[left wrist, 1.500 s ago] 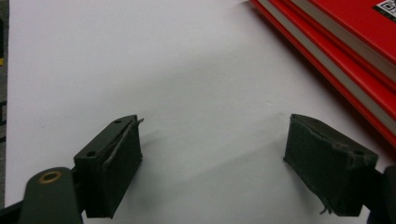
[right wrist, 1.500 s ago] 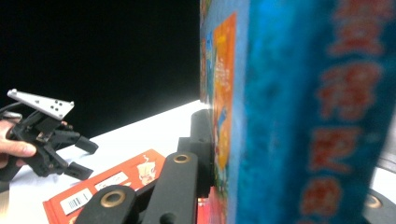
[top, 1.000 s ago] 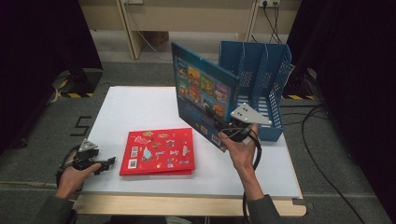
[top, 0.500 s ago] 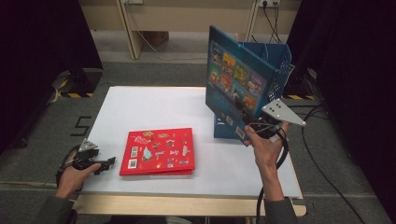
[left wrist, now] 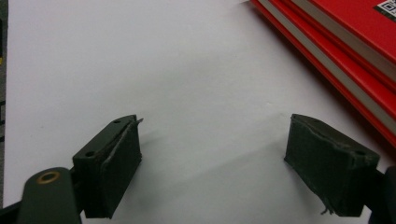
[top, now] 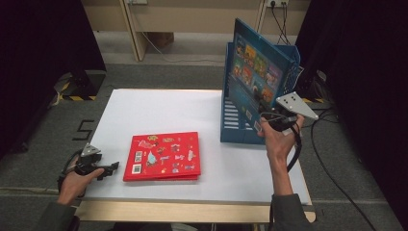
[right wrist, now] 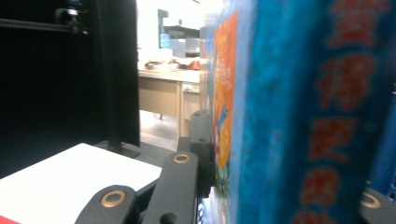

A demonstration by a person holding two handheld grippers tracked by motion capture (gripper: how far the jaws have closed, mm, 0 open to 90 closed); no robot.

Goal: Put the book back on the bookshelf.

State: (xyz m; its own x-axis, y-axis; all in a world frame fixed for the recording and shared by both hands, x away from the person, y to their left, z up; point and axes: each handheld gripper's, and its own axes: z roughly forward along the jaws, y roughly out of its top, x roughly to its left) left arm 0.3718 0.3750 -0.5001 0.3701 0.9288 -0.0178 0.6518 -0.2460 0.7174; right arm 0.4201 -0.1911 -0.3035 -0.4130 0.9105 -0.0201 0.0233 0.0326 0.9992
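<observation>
A blue picture book (top: 255,72) stands upright in the air over the blue file rack (top: 233,127) at the table's right. My right gripper (top: 267,120) is shut on the book's lower edge; in the right gripper view the blue book (right wrist: 289,112) sits pinched against the left jaw's pad. A red book (top: 163,156) lies flat on the white table (top: 159,110). My left gripper (top: 111,167) rests at the table's front left corner, open with nothing between its jaws. In the left gripper view, the red book (left wrist: 345,56) lies just beyond the right jaw.
The blue rack has several upright slots and stands at the table's right edge. A cable (top: 296,151) trails from the right gripper. Dark curtains flank the table, and a desk leg (top: 137,33) stands behind.
My right hand has carried the blue book to the right and upward, from beside the rack's front to over its slots. The left gripper and the red book have stayed put.
</observation>
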